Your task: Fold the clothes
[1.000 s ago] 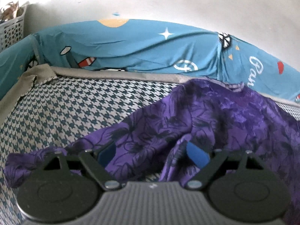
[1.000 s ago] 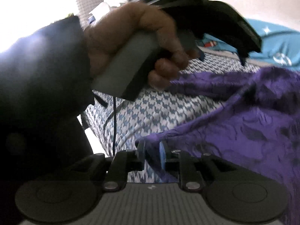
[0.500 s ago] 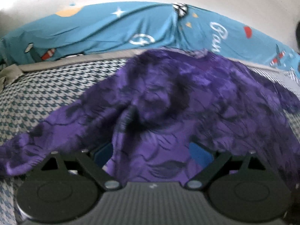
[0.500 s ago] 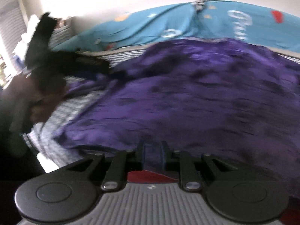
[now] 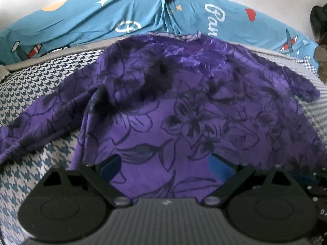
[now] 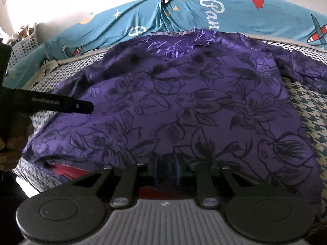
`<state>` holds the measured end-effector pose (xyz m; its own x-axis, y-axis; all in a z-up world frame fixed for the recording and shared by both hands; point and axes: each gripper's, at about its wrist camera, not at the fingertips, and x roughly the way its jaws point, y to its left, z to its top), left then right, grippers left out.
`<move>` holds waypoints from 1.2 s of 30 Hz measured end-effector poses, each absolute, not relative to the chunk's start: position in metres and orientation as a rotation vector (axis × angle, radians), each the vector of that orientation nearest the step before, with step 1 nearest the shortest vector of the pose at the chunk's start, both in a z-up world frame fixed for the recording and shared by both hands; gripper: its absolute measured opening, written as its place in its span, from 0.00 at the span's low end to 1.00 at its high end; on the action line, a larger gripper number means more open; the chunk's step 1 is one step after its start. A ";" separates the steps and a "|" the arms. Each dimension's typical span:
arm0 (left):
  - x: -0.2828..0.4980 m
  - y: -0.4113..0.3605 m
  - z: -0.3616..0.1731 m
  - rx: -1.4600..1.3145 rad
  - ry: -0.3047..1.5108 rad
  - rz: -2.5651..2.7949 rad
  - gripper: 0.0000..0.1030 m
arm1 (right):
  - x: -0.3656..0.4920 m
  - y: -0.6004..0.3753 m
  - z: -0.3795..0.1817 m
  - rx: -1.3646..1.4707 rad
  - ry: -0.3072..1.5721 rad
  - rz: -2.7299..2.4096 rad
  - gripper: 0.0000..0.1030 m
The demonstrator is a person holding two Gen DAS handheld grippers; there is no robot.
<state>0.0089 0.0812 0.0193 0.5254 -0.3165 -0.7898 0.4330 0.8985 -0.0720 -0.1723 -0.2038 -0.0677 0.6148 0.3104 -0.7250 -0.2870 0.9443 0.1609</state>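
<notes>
Floral purple blouse [image 5: 184, 106] now spread flat on houndstooth bedcover [image 5: 26, 81].

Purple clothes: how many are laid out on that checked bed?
1. A single purple floral top lies spread across the checked cover, collar toward the blue sheet, hem nearest the claws. Something red peeks from under its hem; it may be another garment.

Both wrist cameras sit low at the near edge of the bed, close over the purple floral shirt [image 5: 184, 106], facing the far wall and the blue printed sheet [image 5: 85, 18] (its white lettering shows in each). The left view looks from slightly further left; the right one catches the left gripper [image 6: 61, 104] at its left edge. They share nearly the whole shirt [image 6: 184, 102]
</notes>
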 end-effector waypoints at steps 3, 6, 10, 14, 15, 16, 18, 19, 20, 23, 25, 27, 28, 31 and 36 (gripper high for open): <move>0.003 0.077 0.014 0.165 0.922 -0.434 0.93 | -0.174 -0.205 -0.069 0.019 0.856 0.348 0.18; -0.002 0.073 0.008 0.196 0.932 -0.410 0.93 | -0.176 -0.208 -0.068 0.033 0.882 0.361 0.18; -0.010 0.071 -0.001 0.207 0.959 -0.397 0.93 | -0.183 -0.214 -0.068 0.063 0.919 0.386 0.18; -0.017 0.072 -0.002 0.202 0.958 -0.384 0.94 | -0.194 -0.215 -0.067 0.065 0.948 0.418 0.19; -0.019 0.073 -0.002 0.196 0.961 -0.380 0.95 | -0.197 -0.215 -0.067 0.062 0.953 0.425 0.19; -0.022 0.074 -0.002 0.189 0.964 -0.376 0.95 | -0.199 -0.216 -0.067 0.060 0.956 0.430 0.19; -0.028 0.076 -0.002 0.184 0.960 -0.368 0.96 | -0.203 -0.216 -0.068 0.059 0.958 0.434 0.19; -0.032 0.077 -0.002 0.182 0.959 -0.364 0.96 | -0.205 -0.216 -0.068 0.058 0.960 0.436 0.19; -0.035 0.077 -0.002 0.180 0.958 -0.363 0.96 | -0.206 -0.216 -0.068 0.058 0.961 0.437 0.19; -0.047 0.080 -0.002 0.173 0.959 -0.363 0.97 | -0.209 -0.215 -0.068 0.049 0.967 0.438 0.19; -0.056 0.082 -0.002 0.172 0.967 -0.365 0.98 | -0.212 -0.215 -0.070 0.050 0.984 0.445 0.19; -0.066 0.081 -0.003 0.198 0.962 -0.367 0.98 | -0.216 -0.215 -0.071 0.052 1.003 0.452 0.19; -0.071 0.080 -0.004 0.212 0.959 -0.370 0.99 | -0.218 -0.215 -0.073 0.054 1.015 0.454 0.19; -0.080 0.076 -0.005 0.246 0.954 -0.379 1.00 | -0.222 -0.216 -0.074 0.061 1.023 0.457 0.19; -0.087 0.075 -0.006 0.258 0.954 -0.383 1.00 | -0.229 -0.223 -0.059 0.114 0.928 0.510 0.19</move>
